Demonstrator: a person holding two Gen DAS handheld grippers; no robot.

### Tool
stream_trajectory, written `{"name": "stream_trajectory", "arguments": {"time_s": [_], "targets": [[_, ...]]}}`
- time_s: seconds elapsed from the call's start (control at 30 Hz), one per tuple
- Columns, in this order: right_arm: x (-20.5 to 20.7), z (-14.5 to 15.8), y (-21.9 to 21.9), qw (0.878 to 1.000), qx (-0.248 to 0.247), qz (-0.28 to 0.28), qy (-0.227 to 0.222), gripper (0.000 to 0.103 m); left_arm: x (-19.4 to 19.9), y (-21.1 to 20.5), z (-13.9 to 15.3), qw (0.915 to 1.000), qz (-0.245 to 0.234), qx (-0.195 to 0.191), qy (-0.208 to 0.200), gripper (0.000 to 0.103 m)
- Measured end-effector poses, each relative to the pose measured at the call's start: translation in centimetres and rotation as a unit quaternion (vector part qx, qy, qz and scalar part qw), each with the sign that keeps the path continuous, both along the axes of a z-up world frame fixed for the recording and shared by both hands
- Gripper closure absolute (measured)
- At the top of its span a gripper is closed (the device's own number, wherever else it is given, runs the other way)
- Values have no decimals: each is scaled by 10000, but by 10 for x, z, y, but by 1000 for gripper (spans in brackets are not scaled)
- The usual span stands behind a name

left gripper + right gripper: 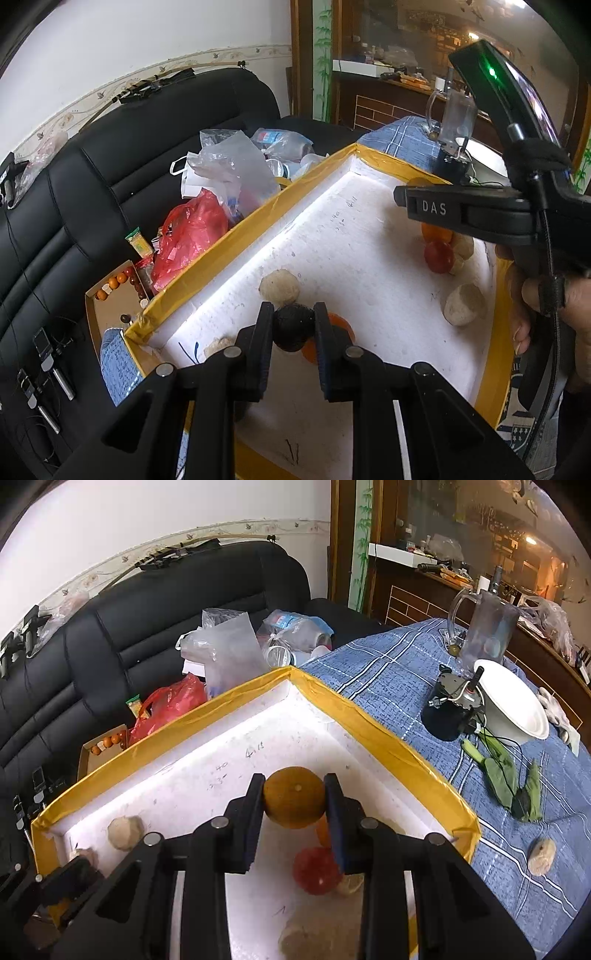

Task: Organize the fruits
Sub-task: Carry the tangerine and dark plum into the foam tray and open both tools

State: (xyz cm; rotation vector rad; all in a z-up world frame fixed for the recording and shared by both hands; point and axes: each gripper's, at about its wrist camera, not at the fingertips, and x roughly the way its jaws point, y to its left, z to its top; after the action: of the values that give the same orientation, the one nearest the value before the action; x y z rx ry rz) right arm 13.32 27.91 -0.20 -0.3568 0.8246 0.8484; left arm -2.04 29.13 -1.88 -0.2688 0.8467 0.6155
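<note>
A white foam box [369, 236] with yellow taped rims [388, 742] holds the fruit. My left gripper [293, 328] is shut on a dark round fruit [293, 326], held just above the box floor, over an orange fruit [341, 325]. My right gripper [294, 797] is shut on a brownish-orange round fruit [294, 797], held above a red fruit [317, 869] and an orange one [322, 829]. Pale beige round fruits lie in the box [279, 288] [464, 303] [125, 831]. The right gripper's body [480, 214] shows in the left wrist view.
The box sits on a blue checked cloth [424, 672]. On it stand a white bowl [517, 705], a clear jug [485, 627], a small black device [448, 709], green leaves [506, 775] and a pale fruit [542, 856]. A black sofa [147, 602] with plastic bags [192, 236] is behind.
</note>
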Motion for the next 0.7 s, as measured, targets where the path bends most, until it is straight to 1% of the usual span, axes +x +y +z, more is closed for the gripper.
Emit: {"name": "stream_trajectory", "arguments": {"time_s": [0.47,0.7], "targets": [[14,-17,12,9997,-171,46,186,69,9,6,-2,10000,81,-22,27,84],[18,-18,16,9996,-197,65,191,69,14,12,-3,9998,166,-42,66,83]]}}
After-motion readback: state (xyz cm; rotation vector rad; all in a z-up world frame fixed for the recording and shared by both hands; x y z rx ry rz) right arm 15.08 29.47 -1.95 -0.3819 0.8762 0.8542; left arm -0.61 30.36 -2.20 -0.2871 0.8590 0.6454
